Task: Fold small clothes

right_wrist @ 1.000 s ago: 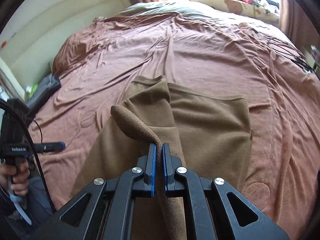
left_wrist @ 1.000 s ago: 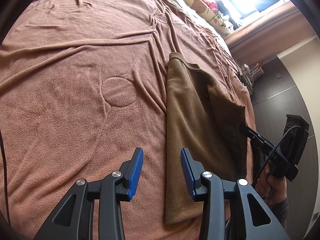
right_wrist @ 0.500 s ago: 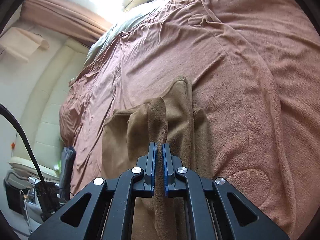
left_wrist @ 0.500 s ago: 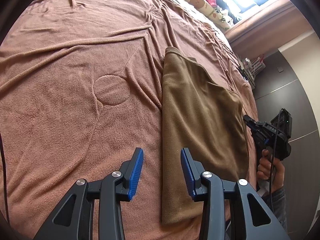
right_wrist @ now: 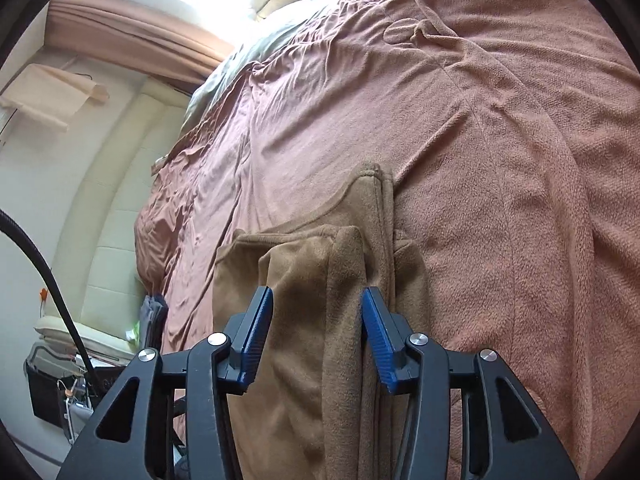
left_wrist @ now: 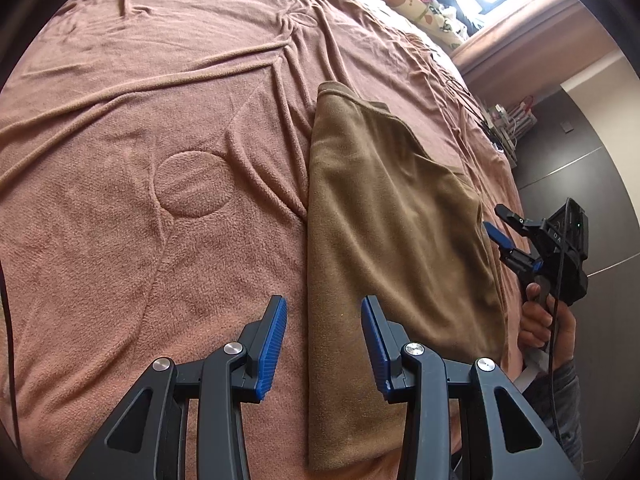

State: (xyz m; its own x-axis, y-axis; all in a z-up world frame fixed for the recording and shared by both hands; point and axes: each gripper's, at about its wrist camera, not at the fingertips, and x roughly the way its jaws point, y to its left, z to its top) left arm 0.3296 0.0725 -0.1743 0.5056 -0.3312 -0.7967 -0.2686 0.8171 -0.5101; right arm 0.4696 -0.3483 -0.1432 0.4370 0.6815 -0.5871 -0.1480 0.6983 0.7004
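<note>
You've got the garment (left_wrist: 384, 240) folded lengthwise on the bed (left_wrist: 160, 160) (one fold, it seems); crosswise folds remain. Your left gripper (left_wrist: 324, 344) and right gripper (right_wrist: 316, 332) both gape, empty.

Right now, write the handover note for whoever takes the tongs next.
Left tongs: open, empty, hovering over the near left edge of the brown garment.
Right tongs: open, holding nothing; the folded-over flap lies between the fingers.
Garment lies on the pink blanket, right side folded over into a long narrow strip, and looks fairly flat.
Done: lengthwise fold laid down.
Left: probably fold the strip end to end, then smooth it.
</note>
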